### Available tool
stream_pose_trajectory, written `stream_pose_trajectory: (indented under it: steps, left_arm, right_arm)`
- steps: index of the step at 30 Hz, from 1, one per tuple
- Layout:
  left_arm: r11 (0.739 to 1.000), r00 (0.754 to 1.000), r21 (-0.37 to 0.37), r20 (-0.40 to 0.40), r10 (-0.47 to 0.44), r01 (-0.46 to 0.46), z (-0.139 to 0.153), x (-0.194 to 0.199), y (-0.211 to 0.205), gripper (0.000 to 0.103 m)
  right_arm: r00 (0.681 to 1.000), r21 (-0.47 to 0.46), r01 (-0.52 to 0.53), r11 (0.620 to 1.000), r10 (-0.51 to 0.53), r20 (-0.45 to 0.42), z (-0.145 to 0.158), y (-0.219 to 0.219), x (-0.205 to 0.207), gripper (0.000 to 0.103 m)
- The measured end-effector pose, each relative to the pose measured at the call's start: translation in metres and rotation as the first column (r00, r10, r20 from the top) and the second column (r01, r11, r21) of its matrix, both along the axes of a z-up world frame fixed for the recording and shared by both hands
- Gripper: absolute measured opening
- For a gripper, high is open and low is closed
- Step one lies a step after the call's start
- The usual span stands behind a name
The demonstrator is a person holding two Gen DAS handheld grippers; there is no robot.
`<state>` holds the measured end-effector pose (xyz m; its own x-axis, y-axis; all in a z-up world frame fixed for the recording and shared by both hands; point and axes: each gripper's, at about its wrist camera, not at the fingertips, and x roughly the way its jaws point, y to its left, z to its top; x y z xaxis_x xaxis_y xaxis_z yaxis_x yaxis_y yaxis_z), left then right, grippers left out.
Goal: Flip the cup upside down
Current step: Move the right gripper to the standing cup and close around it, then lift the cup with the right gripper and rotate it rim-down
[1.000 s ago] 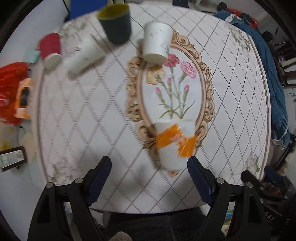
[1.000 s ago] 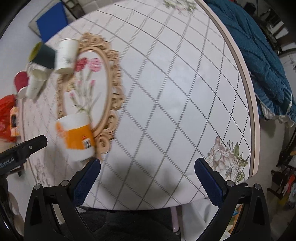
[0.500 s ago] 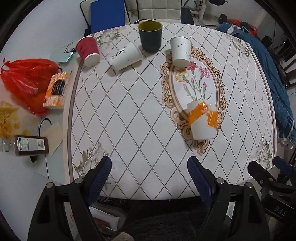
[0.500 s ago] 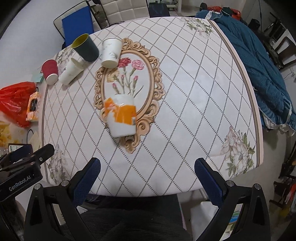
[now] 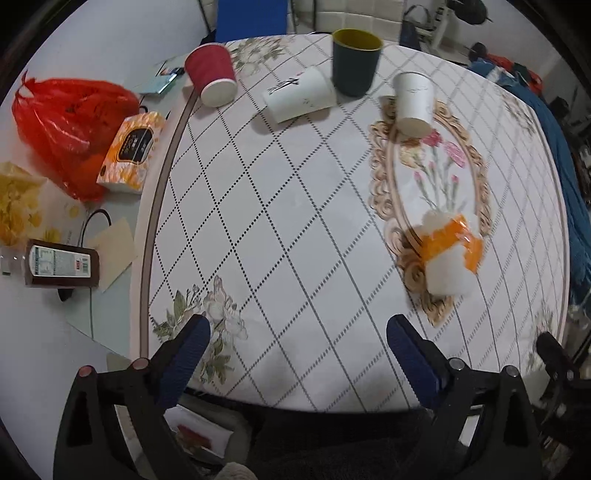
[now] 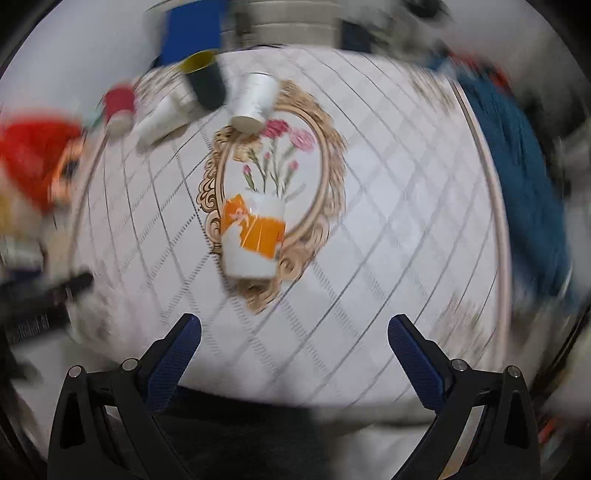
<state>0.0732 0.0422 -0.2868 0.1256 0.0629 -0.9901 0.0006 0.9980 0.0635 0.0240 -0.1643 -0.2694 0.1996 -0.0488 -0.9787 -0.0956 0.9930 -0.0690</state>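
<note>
A white cup with an orange band (image 5: 448,254) (image 6: 253,240) stands upside down on the gold-framed flower print of the tablecloth. Further back are a white paper cup (image 5: 413,103) upside down, a dark green cup (image 5: 354,61) upright, a white cup (image 5: 299,98) lying on its side, and a red cup (image 5: 214,74) upside down at the cloth's edge. My left gripper (image 5: 297,332) is open and empty above the near table edge, left of the orange cup. My right gripper (image 6: 293,332) is open and empty, near the front edge, short of the orange cup.
Left of the tablecloth (image 5: 295,221) lie a red plastic bag (image 5: 62,122), an orange tissue box (image 5: 131,153), a dark bottle (image 5: 61,262) and a cable. A blue blanket (image 6: 517,177) hangs off the right side. A blue chair (image 5: 251,16) stands behind the table.
Both grippers have pulled back from the orange-banded cup, which stays standing upside down. The left view has swung left; the right view is blurred by motion.
</note>
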Motion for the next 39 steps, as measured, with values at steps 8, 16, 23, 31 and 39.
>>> stream_pose_trajectory:
  steps: [8, 16, 23, 31, 39]
  left_arm:
    - [0.996, 0.994, -0.005, -0.073, 0.083, -0.084, -0.047, 0.023, 0.005, 0.098]
    - [0.979, 0.969, -0.01, -0.147, 0.2, -0.204, -0.091, 0.03, 0.02, 0.098]
    - [0.966, 0.947, -0.009, -0.197, 0.252, -0.259, -0.118, 0.022, 0.034, 0.099]
    - [0.955, 0.932, -0.017, -0.221, 0.286, -0.297, -0.132, 0.019, 0.047, 0.098]
    - [0.957, 0.935, -0.019, -0.219, 0.278, -0.289, -0.135, 0.039, 0.053, 0.098]
  right_arm:
    - [0.522, -0.528, -0.783, 0.327, 0.808, -0.274, -0.053, 0.069, 0.006, 0.103]
    - [-0.383, -0.377, -0.565, -0.734, 0.638, -0.668, -0.128, 0.058, -0.039, 0.103]
    - [-0.621, -0.201, -0.168, -0.965, 0.262, -0.738, -0.161, 0.038, -0.021, 0.099]
    - [-0.678, -0.112, -0.026, -0.993, 0.1, -0.728, -0.172, 0.046, 0.015, 0.099]
    - [-0.7, -0.079, 0.021, -0.997, 0.042, -0.713, -0.179, 0.043, 0.037, 0.099]
